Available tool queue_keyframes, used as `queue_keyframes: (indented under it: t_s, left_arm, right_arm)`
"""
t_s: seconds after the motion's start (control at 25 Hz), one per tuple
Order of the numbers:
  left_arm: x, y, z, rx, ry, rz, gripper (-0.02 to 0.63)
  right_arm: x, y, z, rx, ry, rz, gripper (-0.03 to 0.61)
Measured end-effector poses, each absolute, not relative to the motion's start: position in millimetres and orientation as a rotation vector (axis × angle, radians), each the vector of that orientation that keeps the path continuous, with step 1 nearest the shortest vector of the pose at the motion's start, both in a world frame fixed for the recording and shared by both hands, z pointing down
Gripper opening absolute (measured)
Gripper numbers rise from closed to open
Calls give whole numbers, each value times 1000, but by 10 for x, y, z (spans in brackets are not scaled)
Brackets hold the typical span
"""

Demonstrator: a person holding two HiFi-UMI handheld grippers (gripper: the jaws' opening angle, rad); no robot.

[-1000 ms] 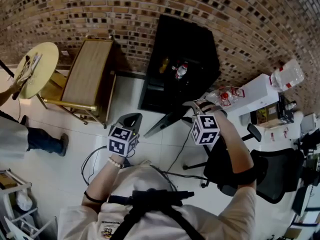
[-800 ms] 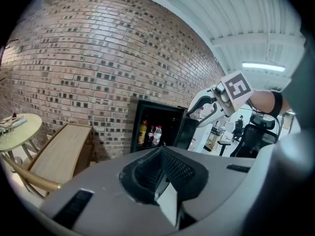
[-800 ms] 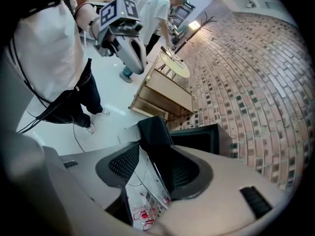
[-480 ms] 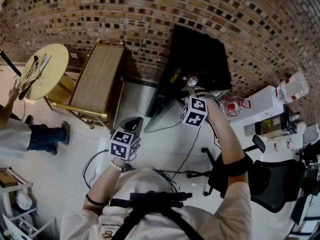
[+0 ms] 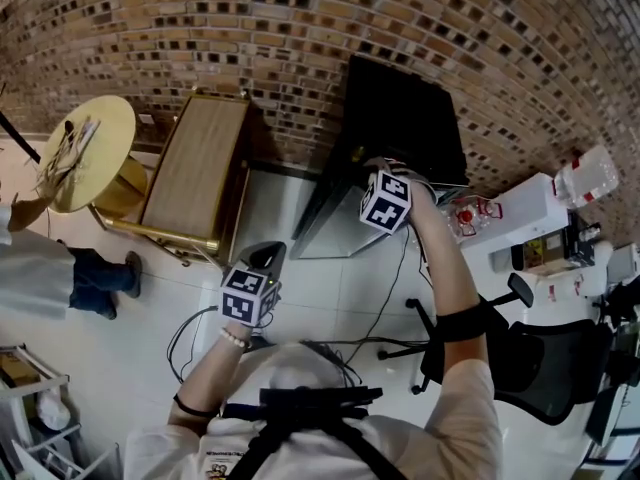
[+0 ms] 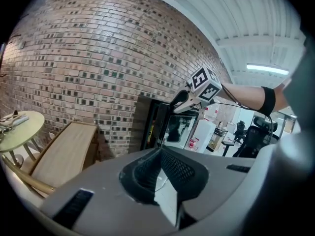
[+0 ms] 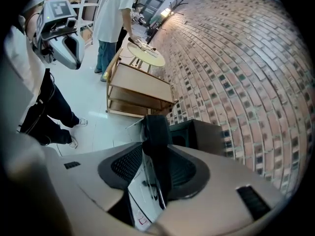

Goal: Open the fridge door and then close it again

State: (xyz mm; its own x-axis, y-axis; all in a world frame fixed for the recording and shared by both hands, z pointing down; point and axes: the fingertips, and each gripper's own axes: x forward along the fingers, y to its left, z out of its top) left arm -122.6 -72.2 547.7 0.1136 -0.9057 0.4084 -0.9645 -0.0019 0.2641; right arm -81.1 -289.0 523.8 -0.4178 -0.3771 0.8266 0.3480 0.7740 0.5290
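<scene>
the black fridge (image 5: 400, 108) stands against the brick wall (image 5: 250, 28), just beside a wooden cart (image 5: 195, 163). its glass fridge door (image 5: 335, 230) is swung partly open, angled out over the white floor (image 5: 330, 288). the right gripper (image 5: 375, 168) reaches forward and down to the door's top free edge. in the right gripper view the dark door edge (image 7: 156, 132) stands upright between the two pads, and the jaws have just been closing and now clamp it. the left gripper (image 5: 266, 255) hangs lower and to the left, well apart from the fridge and pointing toward it. in the left gripper view its jaws are clenched together with nothing between them (image 6: 160, 173).
</scene>
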Motion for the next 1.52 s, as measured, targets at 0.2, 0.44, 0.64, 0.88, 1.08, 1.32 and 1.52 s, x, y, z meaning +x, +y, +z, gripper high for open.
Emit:
queue_keyframes:
  t_s: [0.2, 0.44, 0.64, 0.88, 1.08, 1.32, 1.52]
  left_arm:
    - [-1274, -776, 5487, 1930, -1800, 169, 0]
    - [-1357, -815, 5487, 1932, -1801, 172, 0]
    - [-1382, -866, 5465, 1945, -1792, 183, 0]
    - [-1384, -924, 5446, 1959, -1778, 188, 0]
    - [-1395, -930, 5409, 1969, -1774, 196, 0]
    - [-1412, -976, 5274, 1980, -1791, 195, 0]
    - [-1410, -1079, 5057, 2020, -1806, 178, 0]
  right_arm:
    - [-960, -3090, 5232, 63, -1852, -764, 172]
    - [-1068, -3249, 5230, 113, -1871, -729, 172]
    - [-1141, -3375, 5219, 150, -1900, -692, 172]
    - [-1205, -3508, 5226, 195, -1891, -701, 172]
    - [-1245, -3525, 5221, 202, -1890, -693, 178]
    - [-1060, -3409, 4954, 347, -2130, -462, 163]
    - [-495, -3095, 4578, 585, -2377, -202, 20]
